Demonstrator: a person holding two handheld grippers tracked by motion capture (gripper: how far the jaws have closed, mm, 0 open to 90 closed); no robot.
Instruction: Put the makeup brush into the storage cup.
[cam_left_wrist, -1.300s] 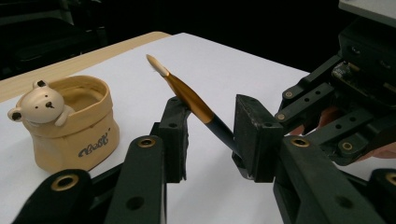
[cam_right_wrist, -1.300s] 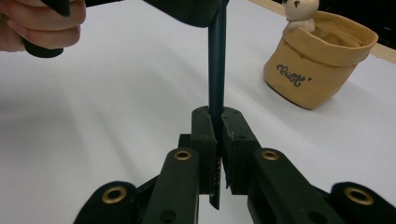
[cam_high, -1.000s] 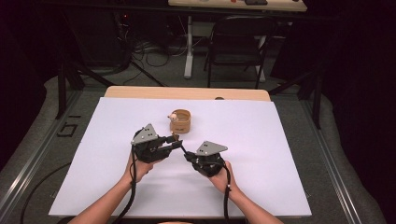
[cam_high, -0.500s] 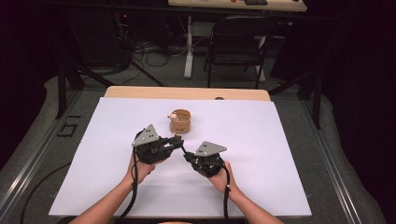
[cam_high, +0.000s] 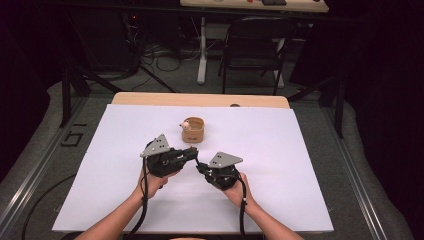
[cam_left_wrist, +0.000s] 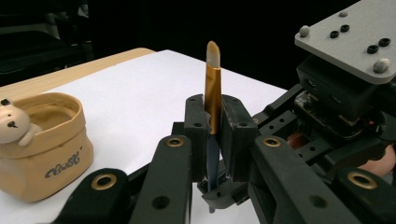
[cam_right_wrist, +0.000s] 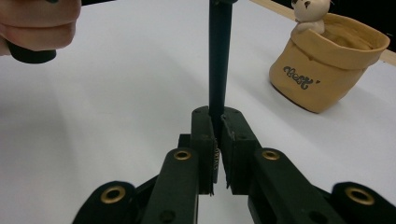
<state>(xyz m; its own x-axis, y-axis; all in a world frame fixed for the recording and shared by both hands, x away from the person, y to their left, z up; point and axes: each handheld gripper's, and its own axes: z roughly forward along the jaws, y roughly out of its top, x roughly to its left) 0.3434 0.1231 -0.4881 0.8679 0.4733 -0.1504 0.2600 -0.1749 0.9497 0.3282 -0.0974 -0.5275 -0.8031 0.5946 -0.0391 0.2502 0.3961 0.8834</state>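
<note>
A slim pen with a dark barrel, a gold section and a pale tip (cam_left_wrist: 213, 88) is held between both grippers near the table's middle. My left gripper (cam_left_wrist: 213, 114) is shut on its gold part; its jaws have just been closing on it. My right gripper (cam_right_wrist: 215, 123) is shut on the dark barrel (cam_right_wrist: 219, 60). In the high view the left gripper (cam_high: 191, 152) and right gripper (cam_high: 201, 167) meet tip to tip, with the pen (cam_high: 196, 159) short and dark between them. A tan sack-shaped holder (cam_high: 193, 130) with a small bear on its rim stands just behind them.
The white sheet (cam_high: 300, 165) covers the wooden table, with bare room on every side of the hands. The holder (cam_left_wrist: 42, 149) stands close to the left gripper's left side. A dark chair (cam_high: 252, 45) and cables lie beyond the far edge.
Both hands have stayed where they were. The left gripper's jaws have drawn slightly closer around the pen.
</note>
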